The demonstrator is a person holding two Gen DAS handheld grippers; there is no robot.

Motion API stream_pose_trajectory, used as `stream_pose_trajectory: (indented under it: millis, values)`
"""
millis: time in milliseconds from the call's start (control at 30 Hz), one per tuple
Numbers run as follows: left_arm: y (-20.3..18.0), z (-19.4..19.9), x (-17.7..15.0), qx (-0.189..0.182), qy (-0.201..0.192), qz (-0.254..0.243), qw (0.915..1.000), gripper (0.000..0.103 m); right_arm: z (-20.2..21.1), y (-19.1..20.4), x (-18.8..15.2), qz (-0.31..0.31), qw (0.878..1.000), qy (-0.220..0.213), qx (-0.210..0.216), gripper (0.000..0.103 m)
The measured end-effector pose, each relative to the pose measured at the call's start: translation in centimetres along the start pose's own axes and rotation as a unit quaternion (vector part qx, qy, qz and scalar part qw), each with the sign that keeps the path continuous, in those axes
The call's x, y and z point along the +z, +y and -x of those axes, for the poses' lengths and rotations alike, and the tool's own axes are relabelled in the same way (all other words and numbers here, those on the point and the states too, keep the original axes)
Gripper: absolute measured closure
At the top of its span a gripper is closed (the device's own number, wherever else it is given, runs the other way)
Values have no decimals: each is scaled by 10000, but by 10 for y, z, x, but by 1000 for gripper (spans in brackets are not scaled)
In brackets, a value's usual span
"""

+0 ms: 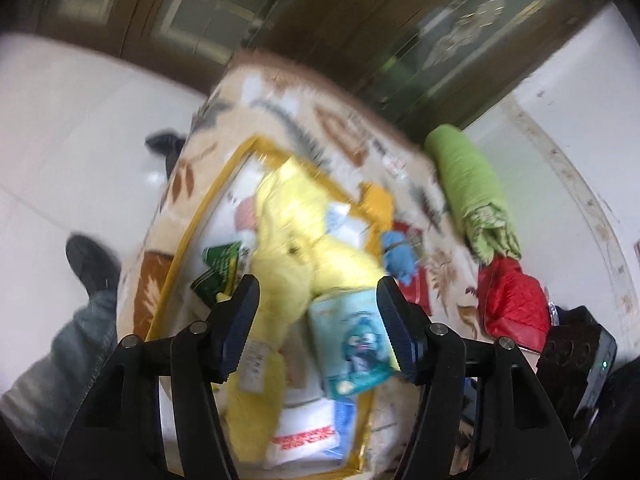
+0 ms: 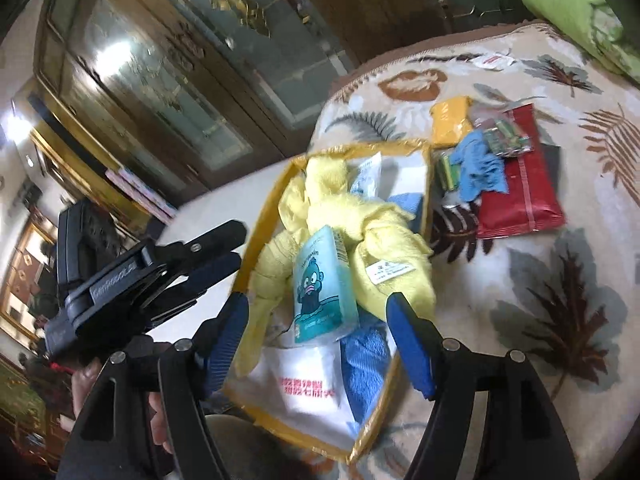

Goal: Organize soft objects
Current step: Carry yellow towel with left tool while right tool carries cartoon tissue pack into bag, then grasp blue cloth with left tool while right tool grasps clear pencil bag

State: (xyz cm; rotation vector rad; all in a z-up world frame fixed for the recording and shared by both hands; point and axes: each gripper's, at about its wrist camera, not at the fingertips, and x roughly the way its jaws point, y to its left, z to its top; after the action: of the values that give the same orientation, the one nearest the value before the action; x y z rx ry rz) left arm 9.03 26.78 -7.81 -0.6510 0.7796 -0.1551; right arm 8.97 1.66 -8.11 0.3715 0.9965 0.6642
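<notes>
A clear storage bag with a yellow rim (image 1: 224, 184) (image 2: 262, 216) lies open on a leaf-patterned blanket (image 1: 280, 96) (image 2: 560, 280). In it lie a yellow plush cloth (image 1: 288, 240) (image 2: 384, 220), a teal cartoon tissue pack (image 1: 352, 344) (image 2: 320, 284), a white cloth with red print (image 1: 304, 436) (image 2: 304, 384) and a blue towel (image 2: 368, 368). My left gripper (image 1: 318, 320) is open and empty above the bag; it also shows in the right wrist view (image 2: 224, 244). My right gripper (image 2: 316, 340) is open and empty over the bag.
Beside the bag lie a blue cloth (image 1: 398, 256) (image 2: 478, 168), a red packet (image 2: 520, 184), an orange-yellow packet (image 2: 450, 120) and small green packs (image 2: 508, 140). A green rolled cloth (image 1: 468, 184) (image 2: 572, 12) and a red quilted item (image 1: 516, 300) lie farther right. A wooden cabinet (image 2: 160, 60) stands behind.
</notes>
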Motion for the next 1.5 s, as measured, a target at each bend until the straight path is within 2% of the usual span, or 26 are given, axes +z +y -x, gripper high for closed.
stream_pose_trajectory:
  millis: [100,167,400,533,600,700,833,967,1000,1067,1133,1167,1200,1267,1300,1400,1500]
  values:
    - [-29,10,-5,16,-188,-393,9990,37,27,-15,1,-146,9995,-275,108,31]
    - [-52,6,-8,18,-146,-682,9976,37,39,-34,5,-348,9988,-340,7,31]
    - [-111,-47,-6,-169,505,-1143,9920,37,54,-109,18,-1263,9904,-422,-367,31]
    - [-134,-94,8,111,893,-1369,9865,37,60,-137,27,-1513,9864,-508,-381,32]
    - [-144,-121,15,330,1126,-1588,9803,37,60,-143,35,-1481,9866,-533,-423,35]
    - [-147,-146,16,552,1293,-1843,9728,37,54,-150,55,-1379,9883,-484,-426,42]
    - [-138,-142,15,287,1122,-1656,9794,37,28,-158,88,-1287,9909,-251,-289,49]
    - [-131,-134,13,304,1025,-1590,9815,37,-11,-154,120,-1088,9932,-17,-408,56]
    - [-129,-133,13,327,1021,-1589,9815,37,-20,-153,126,-1060,9931,50,-500,60]
    - [-125,-132,15,325,1022,-1544,9822,37,-40,-150,134,-969,9935,203,-560,60]
    - [-122,-129,18,277,992,-1474,9837,37,-59,-149,137,-861,9917,432,-850,60]
    - [-121,-129,20,264,991,-1478,9837,37,-64,-148,136,-817,9915,500,-881,63]
    - [-122,-129,21,276,994,-1499,9833,37,-67,-146,135,-734,9911,544,-968,75]
    - [-123,-131,21,277,1025,-1537,9824,37,-68,-142,134,-599,9896,577,-1176,87]
    - [-124,-132,21,270,1047,-1553,9819,37,-67,-142,131,-605,9901,574,-1131,89]
    - [-131,-136,21,255,1073,-1658,9800,37,-55,-146,125,-673,9906,449,-1107,92]
    - [-137,-148,20,269,1201,-1775,9764,37,-25,-152,117,-865,9900,99,-1108,92]
